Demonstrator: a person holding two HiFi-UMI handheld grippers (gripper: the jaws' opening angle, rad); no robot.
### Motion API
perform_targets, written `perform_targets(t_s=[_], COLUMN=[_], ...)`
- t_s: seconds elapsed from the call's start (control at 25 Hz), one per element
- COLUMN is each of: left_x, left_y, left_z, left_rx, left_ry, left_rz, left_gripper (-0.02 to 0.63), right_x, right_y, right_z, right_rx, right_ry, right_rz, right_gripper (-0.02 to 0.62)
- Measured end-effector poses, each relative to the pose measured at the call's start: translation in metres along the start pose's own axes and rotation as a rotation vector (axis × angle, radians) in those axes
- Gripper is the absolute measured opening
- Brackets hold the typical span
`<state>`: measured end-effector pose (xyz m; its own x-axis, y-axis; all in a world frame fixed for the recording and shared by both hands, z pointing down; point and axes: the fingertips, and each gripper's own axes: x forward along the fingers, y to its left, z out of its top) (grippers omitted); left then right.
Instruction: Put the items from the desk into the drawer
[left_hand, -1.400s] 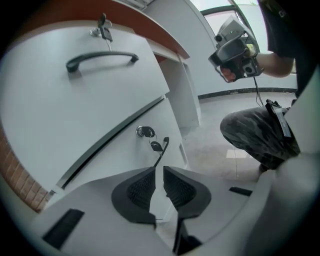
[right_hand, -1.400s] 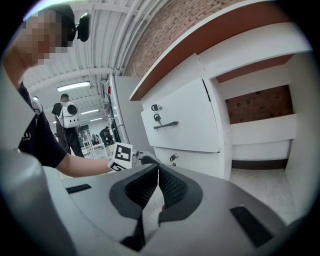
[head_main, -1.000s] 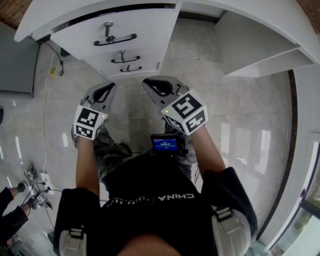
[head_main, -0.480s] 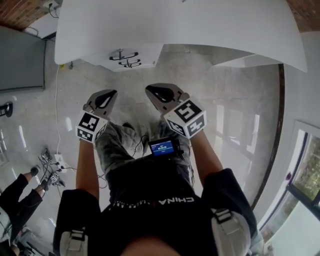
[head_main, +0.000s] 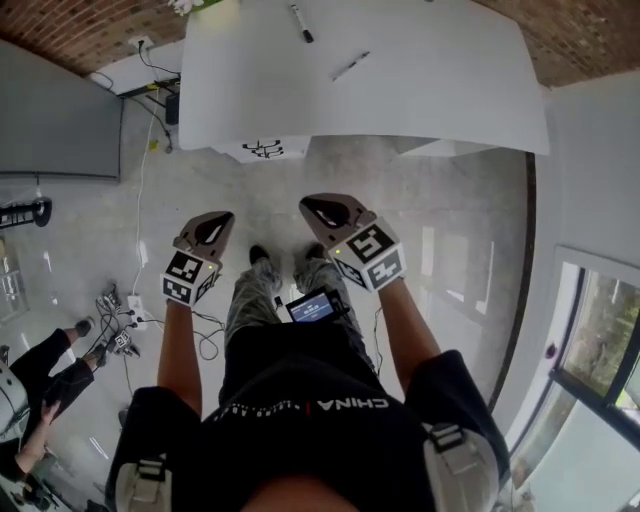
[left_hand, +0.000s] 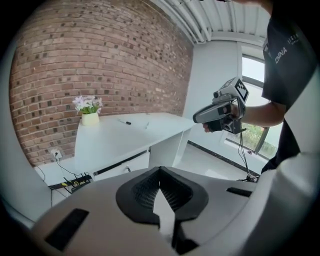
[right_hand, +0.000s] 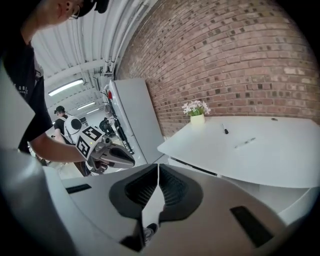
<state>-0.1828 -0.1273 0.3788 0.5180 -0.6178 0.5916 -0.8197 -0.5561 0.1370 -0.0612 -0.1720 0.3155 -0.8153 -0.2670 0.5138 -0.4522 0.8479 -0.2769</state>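
A white desk stands ahead by the brick wall. On its top lie a black pen and a pale pen; a small pot of flowers stands at its far corner. Under the desk's left side sits a white drawer unit, its drawers closed. My left gripper and right gripper hang side by side over the floor, well short of the desk. Both are shut with nothing in them. The left gripper view also shows the black pen, and the right gripper view shows it as well.
A tall grey cabinet stands left of the desk. Cables and a power strip lie on the floor at the left, near another person. A window runs along the right wall.
The head view has pulled back from the desk: the drawer fronts have shrunk to a small patch and the desk top with its pens has come into sight. Both grippers stay shut.
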Motion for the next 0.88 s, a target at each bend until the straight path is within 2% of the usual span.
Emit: perform_targets(t_s=[0.2,0.36,0.52,0.72,0.88], left_x=[-0.037,-0.046,-0.044,-0.041,-0.047], left_y=[-0.028,-0.057,-0.079,-0.106,-0.122], left_z=[0.050,0.072,0.079,0.076,0.068], left_rx=[0.035,0.073,0.063,0.085,0.096], left_ry=[-0.028,-0.052,-0.081,-0.049,-0.040], left_rz=[0.024,0.053,0.074,0.092,0.112], left_gripper=[0.012,0.012,0.012,0.012,0.012], right_x=[-0.052,-0.085,-0.102,-0.116,-0.117], right_y=[0.018,0.018,0.017,0.021,0.026], right_z=[0.029,0.022,0.011,0.002,-0.013], right_rx=[-0.042,-0.078,-0.093,-0.095,-0.149], right_ry=[-0.008,-0.004,-0.010,-0.017,0.015], right_rz=[-0.010,-0.048,-0.046,-0.018,-0.007], right_gripper=[0.020,0.020,0.020,0.020,0.020])
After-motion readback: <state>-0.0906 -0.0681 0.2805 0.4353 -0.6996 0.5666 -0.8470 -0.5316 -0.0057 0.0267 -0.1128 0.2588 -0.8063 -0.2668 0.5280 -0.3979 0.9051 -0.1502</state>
